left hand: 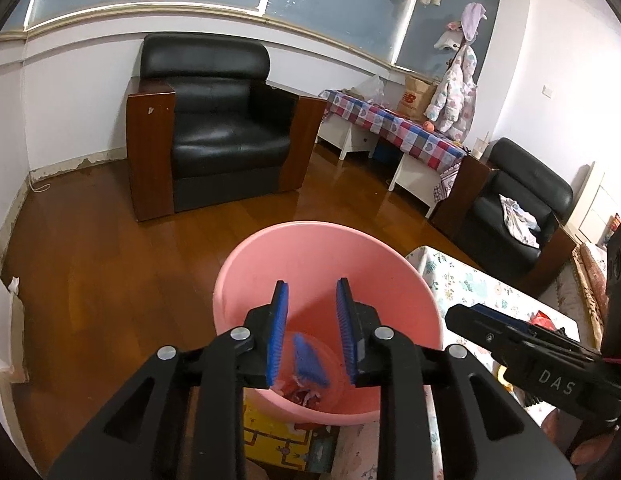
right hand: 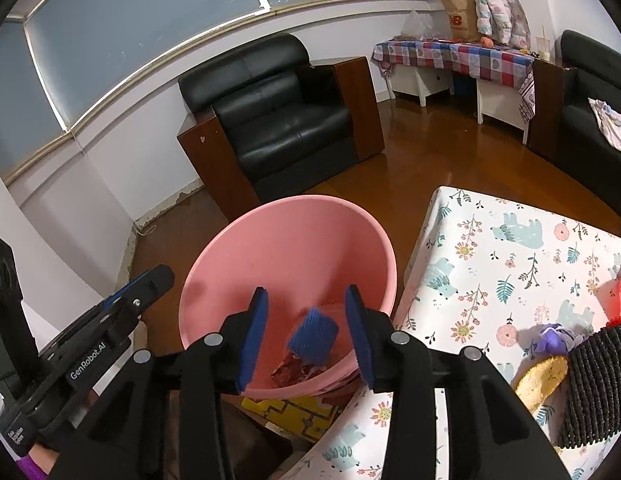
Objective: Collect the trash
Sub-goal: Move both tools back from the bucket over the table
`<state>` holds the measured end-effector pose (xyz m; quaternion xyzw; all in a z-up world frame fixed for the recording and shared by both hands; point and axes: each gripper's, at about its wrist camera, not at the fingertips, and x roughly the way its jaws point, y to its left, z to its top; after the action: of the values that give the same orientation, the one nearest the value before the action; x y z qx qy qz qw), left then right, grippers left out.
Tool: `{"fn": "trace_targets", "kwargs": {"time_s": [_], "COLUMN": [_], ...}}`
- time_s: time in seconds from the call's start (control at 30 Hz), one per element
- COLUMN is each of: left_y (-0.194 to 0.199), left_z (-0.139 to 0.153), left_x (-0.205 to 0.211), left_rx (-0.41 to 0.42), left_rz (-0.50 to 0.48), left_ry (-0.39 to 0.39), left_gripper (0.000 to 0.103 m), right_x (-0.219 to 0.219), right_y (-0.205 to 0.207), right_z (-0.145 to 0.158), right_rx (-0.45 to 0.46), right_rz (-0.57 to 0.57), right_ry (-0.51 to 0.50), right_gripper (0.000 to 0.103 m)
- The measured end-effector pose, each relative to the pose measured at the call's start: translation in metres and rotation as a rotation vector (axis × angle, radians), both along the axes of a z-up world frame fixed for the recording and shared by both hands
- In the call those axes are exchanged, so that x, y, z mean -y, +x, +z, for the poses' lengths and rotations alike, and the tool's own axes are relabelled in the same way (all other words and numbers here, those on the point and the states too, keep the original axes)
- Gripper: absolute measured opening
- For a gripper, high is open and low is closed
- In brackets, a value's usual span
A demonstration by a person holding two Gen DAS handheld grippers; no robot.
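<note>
I have both grippers over the pink bin (left hand: 270, 264), which fills the lower centre of each view. The left gripper (left hand: 312, 300) stands part open with nothing between its pads, and so does the right gripper (right hand: 306, 308). A blue scrap (right hand: 313, 340) shows between the right fingers and looks blurred; it seems to be dropping or already down among the reddish litter (right hand: 294, 372) at the bin's bottom. I judge this the release step of one load.

More is waiting at the lower right of the right view, on the flowered cloth (right hand: 490, 264): a purple wad (right hand: 552, 338), a yellow piece (right hand: 544, 380) and a black ribbed thing (right hand: 598, 380). Next I would swing the right gripper there, jaws apart, taking the purple wad first.
</note>
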<state>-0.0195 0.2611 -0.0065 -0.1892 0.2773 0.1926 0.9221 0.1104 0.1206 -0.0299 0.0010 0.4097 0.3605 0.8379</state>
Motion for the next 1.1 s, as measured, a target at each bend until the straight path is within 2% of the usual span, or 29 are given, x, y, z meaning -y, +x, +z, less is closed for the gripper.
{"fn": "trace_targets", "kwargs": {"time_s": [0.13, 0.37, 0.6, 0.77, 1.1], "left_y": [0.002, 0.013, 0.022, 0.030, 0.056], "left_z": [-0.003, -0.008, -0.006, -0.007, -0.004], "left_x": [0.006, 0.018, 0.043, 0.070, 0.119], "left_rx": [-0.009, -0.039, -0.053, -0.056, -0.061], "left_rz": [-0.019, -0.036, -0.042, -0.071, -0.149], "left_ry": [-0.007, -0.027, -0.025, -0.041, -0.065], "left_gripper": [0.025, 0.025, 0.025, 0.025, 0.025], "right_x": [0.004, 0.022, 0.055, 0.095, 0.197], "right_y": [-0.005, -0.022, -0.039, -0.051, -0.054], "right_z": [0.001, 0.003, 0.009, 0.014, 0.033], "right_rx": [0.010, 0.036, 0.047, 0.081, 0.108], "right_rz": [-0.001, 0.008, -0.018, -0.090, -0.334], "right_ry": [-0.002, -0.014, -0.019, -0.054, -0.057], "right_gripper": [0.043, 0.045, 0.045, 0.045, 0.045]}}
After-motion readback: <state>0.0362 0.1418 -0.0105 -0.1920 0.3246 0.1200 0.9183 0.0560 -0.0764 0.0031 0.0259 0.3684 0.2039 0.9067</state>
